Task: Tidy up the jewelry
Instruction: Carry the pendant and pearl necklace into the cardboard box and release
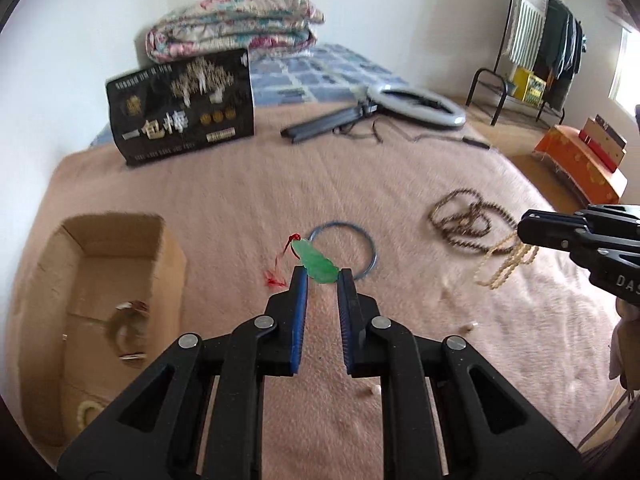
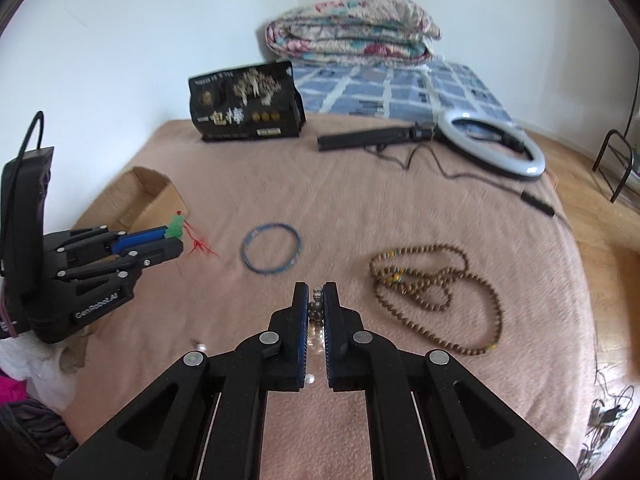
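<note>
Left wrist view, left to right: a cardboard box (image 1: 120, 280) lies open on the pink blanket (image 1: 240, 200), with pale beads (image 1: 86, 410) and a ring-shaped piece, too blurred to name, inside. The left gripper (image 1: 322, 274) is closed on a green pendant (image 1: 316, 262), held clear of the blanket, its red cord (image 1: 280, 268) trailing to the left. Behind the pendant a blue bangle (image 1: 370, 252) lies flat. Further right lies a brown bead necklace (image 1: 460, 220), and the right gripper (image 1: 524, 228) enters from the edge with a pale bead strand (image 1: 506, 264) hanging from its tip.

Right wrist view: the right gripper (image 2: 316, 292) is nearly closed, with a string of beads (image 2: 316, 308) pinched between its fingers. At the far end of the bed stand a black packet (image 2: 246, 102) and a folded quilt (image 2: 352, 28); a ring light (image 2: 496, 144) lies to the right.
</note>
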Action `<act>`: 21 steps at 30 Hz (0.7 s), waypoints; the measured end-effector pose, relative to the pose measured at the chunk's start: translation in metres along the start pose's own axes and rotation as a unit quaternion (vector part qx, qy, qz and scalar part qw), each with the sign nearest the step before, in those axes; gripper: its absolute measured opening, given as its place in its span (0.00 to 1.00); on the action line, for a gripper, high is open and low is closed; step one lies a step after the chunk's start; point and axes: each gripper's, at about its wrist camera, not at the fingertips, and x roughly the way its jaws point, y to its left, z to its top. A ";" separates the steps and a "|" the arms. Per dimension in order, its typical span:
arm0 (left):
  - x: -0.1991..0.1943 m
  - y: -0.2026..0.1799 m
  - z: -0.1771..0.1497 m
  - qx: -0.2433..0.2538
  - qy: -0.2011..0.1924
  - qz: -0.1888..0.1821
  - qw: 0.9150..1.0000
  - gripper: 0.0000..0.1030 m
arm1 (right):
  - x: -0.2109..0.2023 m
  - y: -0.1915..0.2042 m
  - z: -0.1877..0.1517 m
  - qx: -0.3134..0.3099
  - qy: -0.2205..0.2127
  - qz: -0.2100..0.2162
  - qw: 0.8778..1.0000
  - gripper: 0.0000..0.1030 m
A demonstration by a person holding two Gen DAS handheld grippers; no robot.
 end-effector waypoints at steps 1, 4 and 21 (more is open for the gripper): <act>-0.006 0.001 0.001 -0.002 -0.004 -0.001 1.000 0.13 | -0.007 0.003 0.003 -0.003 -0.005 -0.002 1.000 0.05; -0.030 0.006 0.007 -0.012 -0.022 -0.006 1.000 0.13 | -0.022 0.009 0.010 -0.005 -0.017 -0.005 1.000 0.05; -0.146 0.086 0.002 -0.066 -0.098 0.025 0.993 0.13 | -0.072 0.078 0.051 -0.009 -0.077 0.054 0.996 0.05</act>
